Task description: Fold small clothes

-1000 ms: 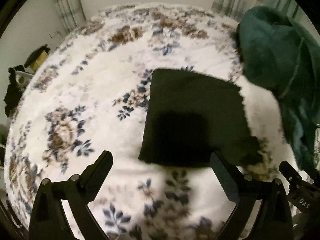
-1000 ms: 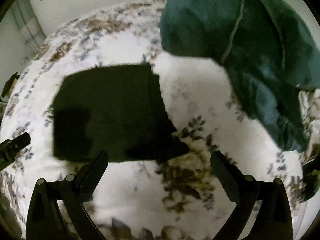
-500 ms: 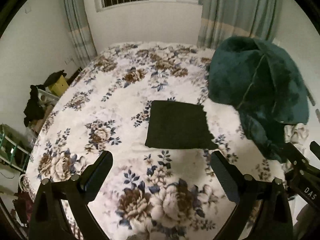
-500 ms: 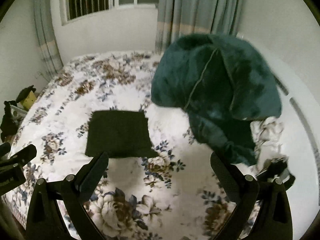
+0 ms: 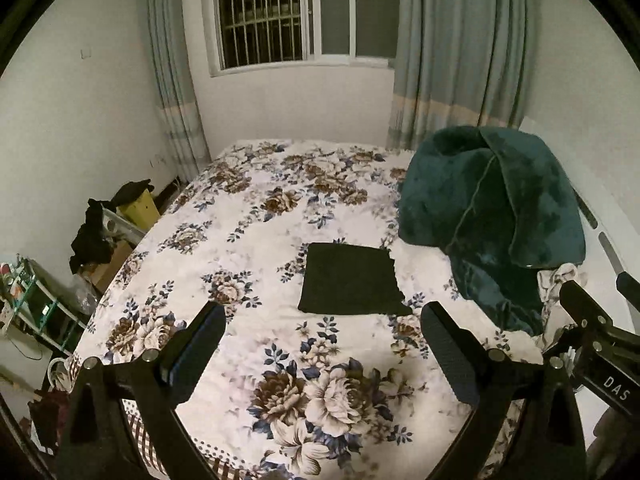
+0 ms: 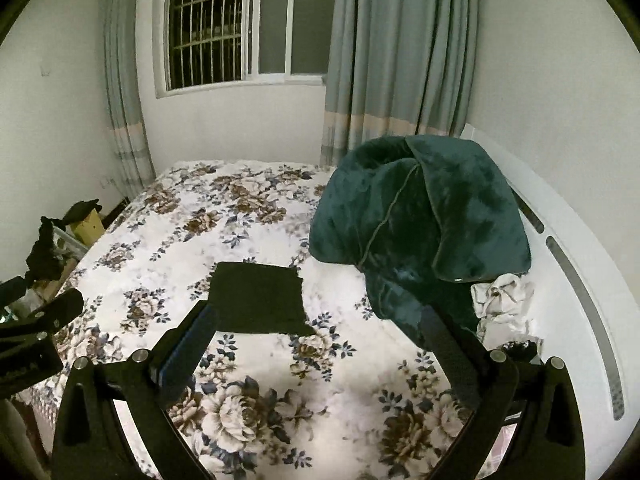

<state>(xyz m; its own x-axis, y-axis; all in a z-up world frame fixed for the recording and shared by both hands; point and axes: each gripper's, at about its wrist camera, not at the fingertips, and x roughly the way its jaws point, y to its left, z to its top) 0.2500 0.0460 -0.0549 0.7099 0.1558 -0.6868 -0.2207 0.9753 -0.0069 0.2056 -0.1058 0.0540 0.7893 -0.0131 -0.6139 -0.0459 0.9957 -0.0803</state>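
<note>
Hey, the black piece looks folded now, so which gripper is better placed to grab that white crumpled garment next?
Probably right. The white crumpled garment lies by the green blanket, near the right gripper; the left gripper faces the folded black cloth. Both are open.

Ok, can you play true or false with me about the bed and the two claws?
1. The folded black cloth lies flat on the flowery bed. True.
2. The left claw is pinching the cloth. False: it is open and holds nothing.
3. A green blanket is heaped beside the cloth. True.
4. The right claw is shut. False: it is open too.
5. The curtains fully cover the window. False: the barred window shows.
</note>
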